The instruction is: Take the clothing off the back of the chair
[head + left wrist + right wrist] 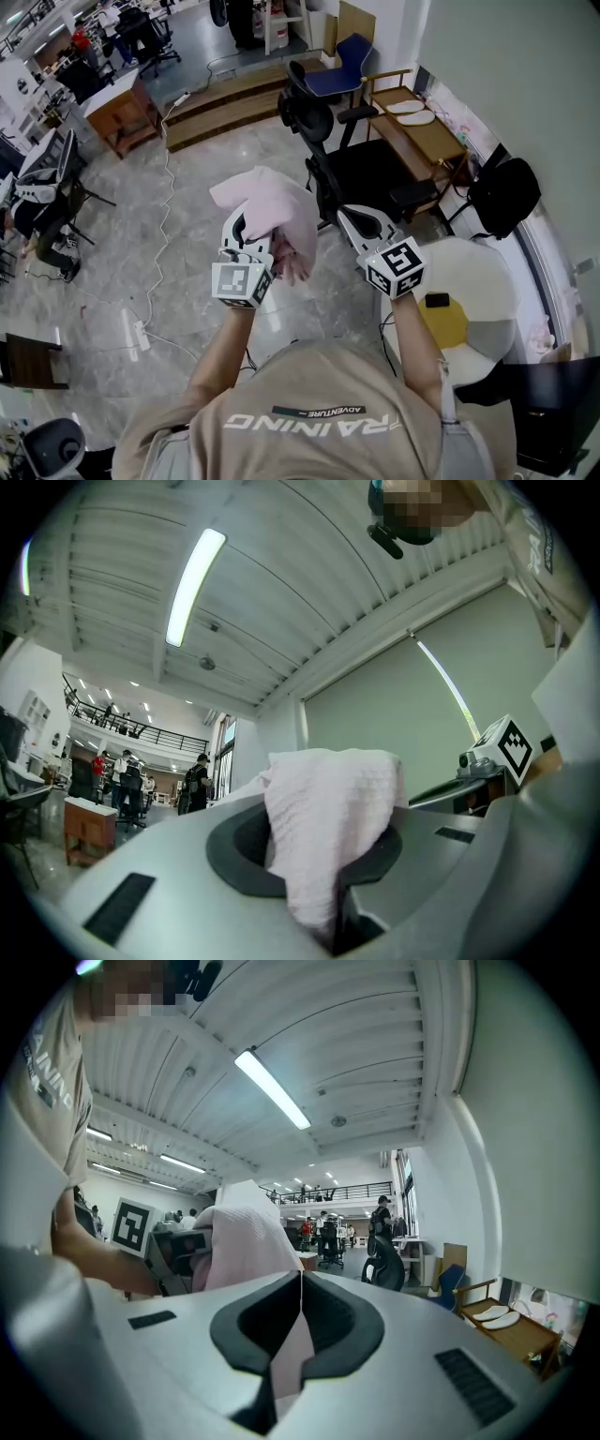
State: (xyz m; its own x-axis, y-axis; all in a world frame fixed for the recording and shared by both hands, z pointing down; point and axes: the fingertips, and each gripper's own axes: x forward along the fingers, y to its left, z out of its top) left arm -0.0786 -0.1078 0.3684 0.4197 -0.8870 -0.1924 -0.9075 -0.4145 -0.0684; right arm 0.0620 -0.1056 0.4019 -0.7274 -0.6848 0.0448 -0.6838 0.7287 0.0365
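At the left of the head view, my left gripper (pixel 242 232) has its jaws clamped on the clothing (pixel 272 208), a pale pink knitted piece. The left gripper view shows the fabric bunched up through the jaws and spilling over their tips. The clothing rides at 12 o'clock from that gripper, held up in the air, with a loose tail hanging toward 5 o'clock beside the marker cube. It touches nothing else that I can see. The black office chair (pixel 361 173) stands at about 2 o'clock from the bundle, and its back (pixel 309 112) is bare. So I judge that the lifting-off is already done and I am only holding the garment clear. My right gripper (pixel 349 217) sits at 3 o'clock from the clothing, apart from it in the head view. Its jaws are closed tip to tip. A pinkish sliver shows in the slit behind the tips, and I cannot tell whether that is a pinched fold. The next move calls for keeping the left grip firm and drawing the bundle back toward me. The hanging tail must stay clear of the chair's headrest and armrests before I pick a place to set it.
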